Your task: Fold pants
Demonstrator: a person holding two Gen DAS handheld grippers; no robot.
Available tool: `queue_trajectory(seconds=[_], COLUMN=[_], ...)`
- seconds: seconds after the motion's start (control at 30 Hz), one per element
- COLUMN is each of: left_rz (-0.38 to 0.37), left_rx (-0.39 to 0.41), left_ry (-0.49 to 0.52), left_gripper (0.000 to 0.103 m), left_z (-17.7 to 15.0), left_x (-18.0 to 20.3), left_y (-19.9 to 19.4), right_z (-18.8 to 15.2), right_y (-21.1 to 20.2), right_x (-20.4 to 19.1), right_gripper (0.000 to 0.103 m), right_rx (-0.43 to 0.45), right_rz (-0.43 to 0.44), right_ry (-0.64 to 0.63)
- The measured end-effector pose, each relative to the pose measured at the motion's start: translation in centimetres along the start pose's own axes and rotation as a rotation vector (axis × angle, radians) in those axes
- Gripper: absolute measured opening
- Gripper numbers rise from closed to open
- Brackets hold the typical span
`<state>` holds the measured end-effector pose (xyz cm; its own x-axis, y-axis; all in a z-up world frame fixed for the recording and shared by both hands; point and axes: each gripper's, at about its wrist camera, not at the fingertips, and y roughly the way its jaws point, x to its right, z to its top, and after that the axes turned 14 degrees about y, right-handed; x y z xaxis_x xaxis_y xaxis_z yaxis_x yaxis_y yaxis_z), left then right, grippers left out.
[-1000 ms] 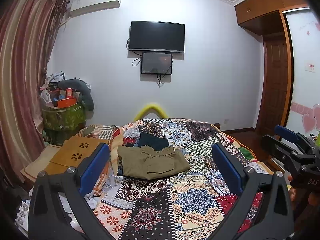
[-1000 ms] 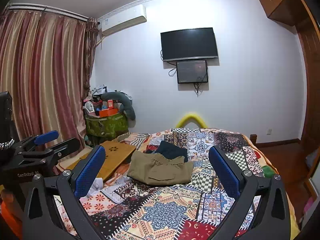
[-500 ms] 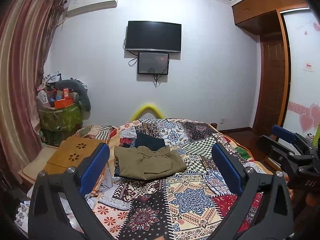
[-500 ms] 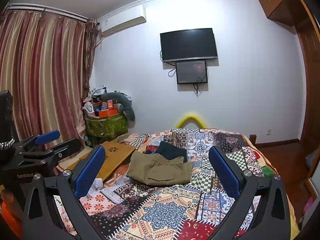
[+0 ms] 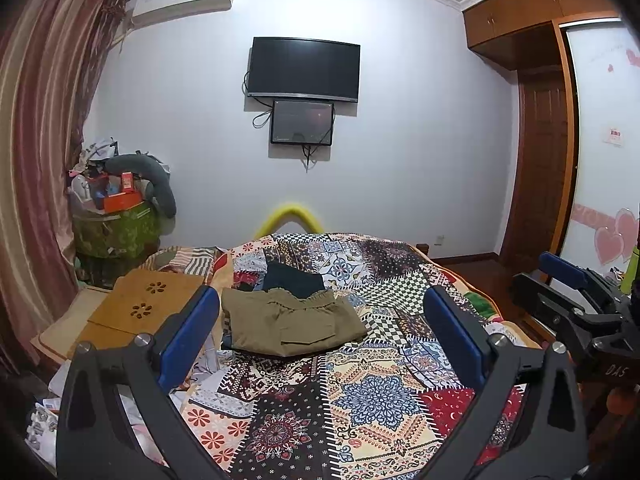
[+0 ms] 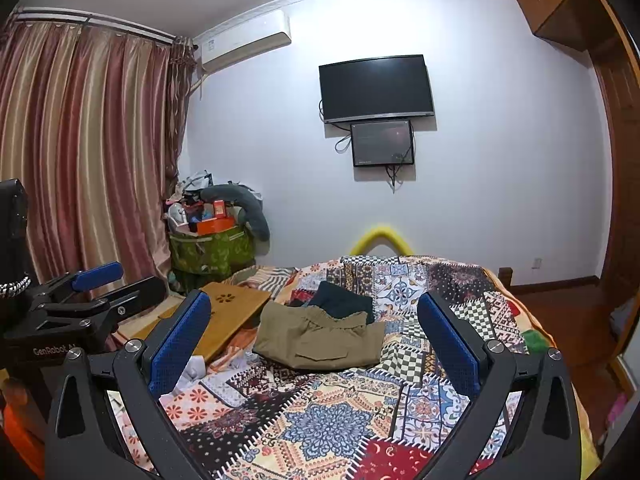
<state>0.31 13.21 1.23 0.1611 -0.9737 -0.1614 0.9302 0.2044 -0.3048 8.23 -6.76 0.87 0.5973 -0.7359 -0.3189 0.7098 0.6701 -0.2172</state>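
Olive-green pants [image 5: 292, 326] lie folded into a compact rectangle on the patchwork quilt [image 5: 360, 400], also in the right wrist view [image 6: 320, 340]. A dark navy folded garment [image 5: 294, 280] sits just behind them [image 6: 342, 300]. My left gripper [image 5: 320, 336] is open and empty, held above the near part of the bed, well short of the pants. My right gripper [image 6: 316, 344] is open and empty at a similar distance. Each gripper shows at the edge of the other's view: the right one [image 5: 568, 280], the left one [image 6: 96, 276].
A wooden lap table [image 5: 148, 304] rests at the bed's left edge. A green basket [image 5: 116, 232] piled with clutter stands by the striped curtain [image 6: 80, 160]. A television [image 5: 304, 70] hangs on the far wall. A wooden wardrobe and door [image 5: 540, 160] stand at right.
The left wrist view has drifted slightly, so the pants sit a little further left in it. The pants and both open grippers stay as they were.
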Motion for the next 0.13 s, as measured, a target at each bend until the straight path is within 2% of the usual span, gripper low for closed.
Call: queue_trajectory(seconds=[0.13], left_rz=[-0.007], left_rx=[-0.004], left_ry=[0.000], left_gripper=[0.103], left_z=[-0.01], left_x=[0.09], left_y=[0.18], right_z=[0.02], right_y=[0.20], right_x=[0.06], right_gripper=[0.103], right_rx=[-0.004], right_rz=[-0.003], right_ry=[0.007])
